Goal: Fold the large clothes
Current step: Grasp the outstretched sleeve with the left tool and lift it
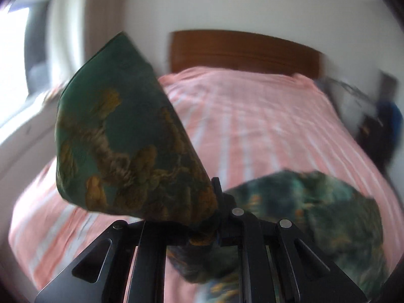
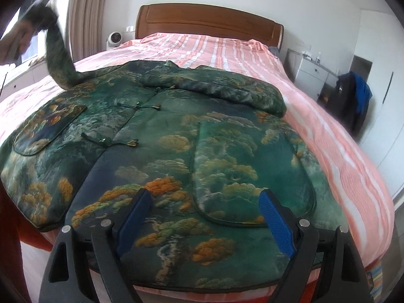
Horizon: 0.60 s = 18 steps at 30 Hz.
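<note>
A large green jacket (image 2: 176,151) with gold cloud patterns lies face up on the bed, its right sleeve folded across the chest. Its left sleeve (image 2: 59,58) is lifted high off the bed at the far left. My left gripper (image 1: 202,227) is shut on that sleeve's cuff (image 1: 121,139), which stands up in front of the camera. The rest of the jacket (image 1: 315,214) lies blurred below right. My right gripper (image 2: 205,217) is open with blue pads (image 2: 276,224), hovering just above the jacket's hem near the foot of the bed.
The bed has a pink striped sheet (image 2: 315,126) and a wooden headboard (image 2: 207,22). A curtain (image 2: 87,15) and a white fan (image 2: 115,39) stand at the left. A white dresser (image 2: 315,75) and dark clothes (image 2: 353,96) are at the right.
</note>
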Each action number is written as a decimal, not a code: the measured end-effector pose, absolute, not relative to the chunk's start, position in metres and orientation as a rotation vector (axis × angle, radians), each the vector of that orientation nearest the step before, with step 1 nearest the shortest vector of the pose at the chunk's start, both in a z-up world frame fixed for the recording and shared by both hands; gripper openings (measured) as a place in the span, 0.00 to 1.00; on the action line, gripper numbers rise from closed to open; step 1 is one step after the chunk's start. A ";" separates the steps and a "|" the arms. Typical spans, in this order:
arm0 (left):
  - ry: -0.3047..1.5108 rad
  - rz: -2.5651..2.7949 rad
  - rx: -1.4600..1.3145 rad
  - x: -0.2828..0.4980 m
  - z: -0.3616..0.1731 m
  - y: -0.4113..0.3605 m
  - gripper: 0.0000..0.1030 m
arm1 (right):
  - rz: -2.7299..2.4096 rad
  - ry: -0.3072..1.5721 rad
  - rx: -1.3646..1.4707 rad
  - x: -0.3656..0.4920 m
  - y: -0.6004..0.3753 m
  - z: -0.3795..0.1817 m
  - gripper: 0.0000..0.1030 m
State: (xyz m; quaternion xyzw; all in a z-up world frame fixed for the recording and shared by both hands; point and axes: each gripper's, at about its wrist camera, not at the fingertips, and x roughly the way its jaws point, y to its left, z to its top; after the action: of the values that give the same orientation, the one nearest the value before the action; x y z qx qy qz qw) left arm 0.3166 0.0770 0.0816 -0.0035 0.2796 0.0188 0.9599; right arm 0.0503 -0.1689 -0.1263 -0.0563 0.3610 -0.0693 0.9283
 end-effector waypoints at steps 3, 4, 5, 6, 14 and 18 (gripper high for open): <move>0.563 -0.132 0.118 0.324 0.082 -0.022 0.12 | -0.164 0.736 -0.086 0.048 -0.179 -0.124 0.84; 0.575 -0.187 0.161 0.326 0.073 -0.059 0.12 | -0.173 0.734 -0.078 0.047 -0.182 -0.123 0.84; 0.586 -0.220 0.193 0.326 0.063 -0.085 0.13 | -0.184 0.730 -0.070 0.046 -0.186 -0.122 0.84; 0.603 -0.251 0.238 0.327 0.047 -0.117 0.16 | -0.191 0.727 -0.064 0.045 -0.189 -0.122 0.84; 0.790 -0.372 0.599 0.285 -0.086 -0.224 0.81 | -0.223 0.721 -0.008 0.041 -0.209 -0.121 0.84; 0.865 -0.431 0.584 0.258 -0.089 -0.195 0.82 | -0.224 0.719 0.037 0.040 -0.220 -0.122 0.84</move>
State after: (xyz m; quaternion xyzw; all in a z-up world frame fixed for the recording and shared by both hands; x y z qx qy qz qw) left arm 0.2578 -0.1950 -0.0892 0.2767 0.4100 -0.2044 0.8447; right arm 0.0397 -0.2204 -0.1217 0.0182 0.3512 -0.1091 0.9298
